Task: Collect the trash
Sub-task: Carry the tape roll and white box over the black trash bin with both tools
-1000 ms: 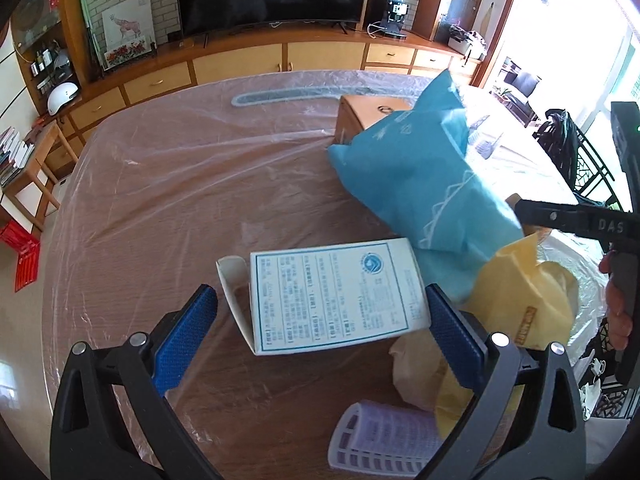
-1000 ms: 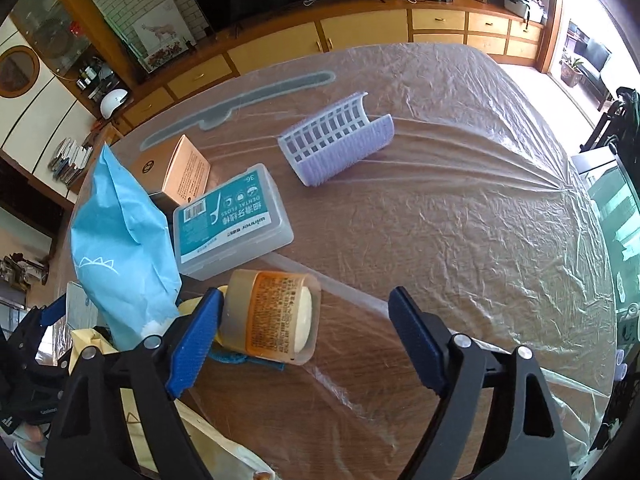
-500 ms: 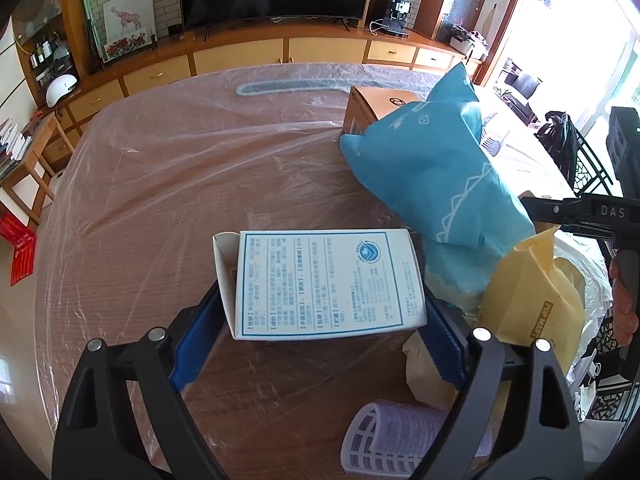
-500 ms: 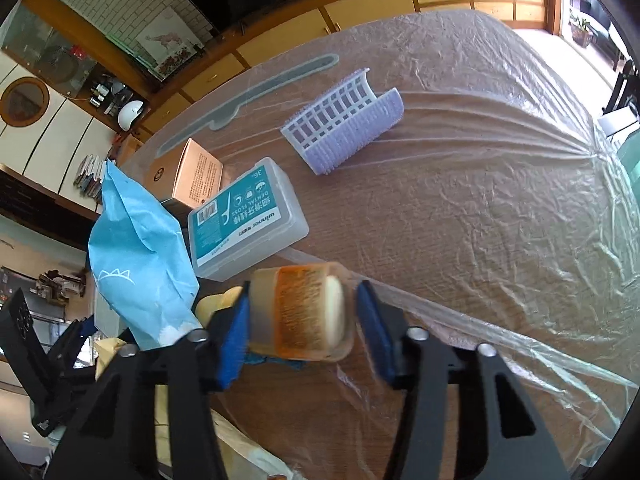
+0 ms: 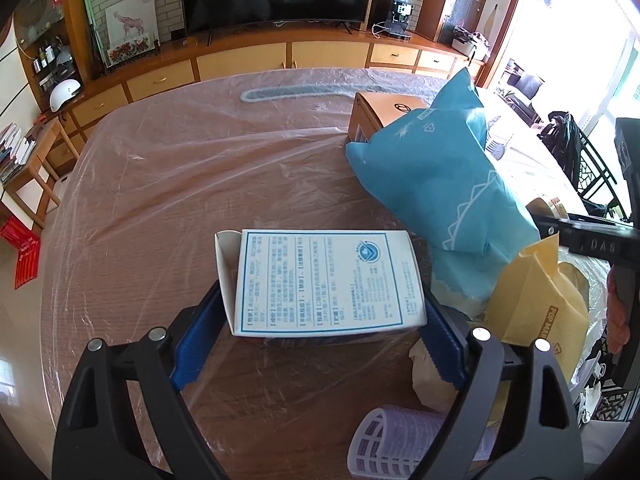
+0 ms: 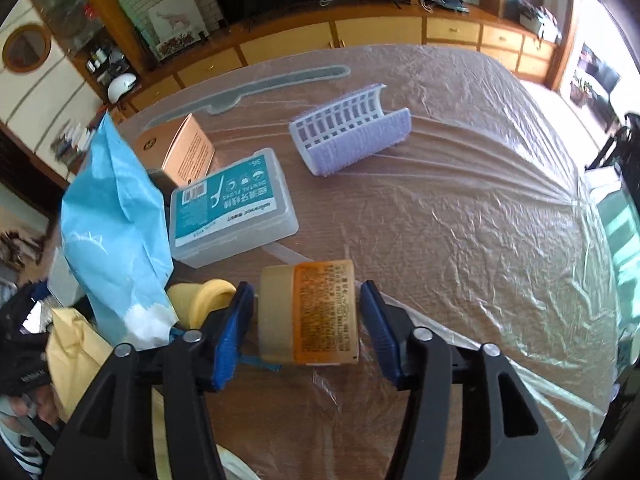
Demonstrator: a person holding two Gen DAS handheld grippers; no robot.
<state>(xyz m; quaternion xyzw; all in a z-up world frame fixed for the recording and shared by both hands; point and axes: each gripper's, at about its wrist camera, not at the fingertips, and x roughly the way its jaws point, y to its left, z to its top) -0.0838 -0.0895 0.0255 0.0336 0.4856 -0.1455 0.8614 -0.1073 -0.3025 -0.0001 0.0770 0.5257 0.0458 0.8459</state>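
Observation:
My left gripper [image 5: 320,320] is shut on a white box with blue print [image 5: 328,280]; its blue pads press both short sides, just above the film-covered table [image 5: 200,184]. In the right wrist view, a small amber jar with an orange label [image 6: 316,312] lies between the pads of my right gripper [image 6: 306,312]. These jaws are opening, and a thin gap shows on each side of the jar. A blue bag [image 5: 440,184] and a yellow paper bag [image 5: 536,296] sit between the two grippers.
A clear dental floss box [image 6: 232,208], a brown carton [image 6: 180,152], a purple plastic roller [image 6: 352,132] and a yellow tape roll [image 6: 208,300] lie on the table. A second purple roller [image 5: 400,444] sits below the left gripper. A hand [image 5: 618,312] shows at the right.
The left jaws closed onto the white box and kept hold. The right jaws squeezed the jar, then widened again; the jar now shows its label upward.

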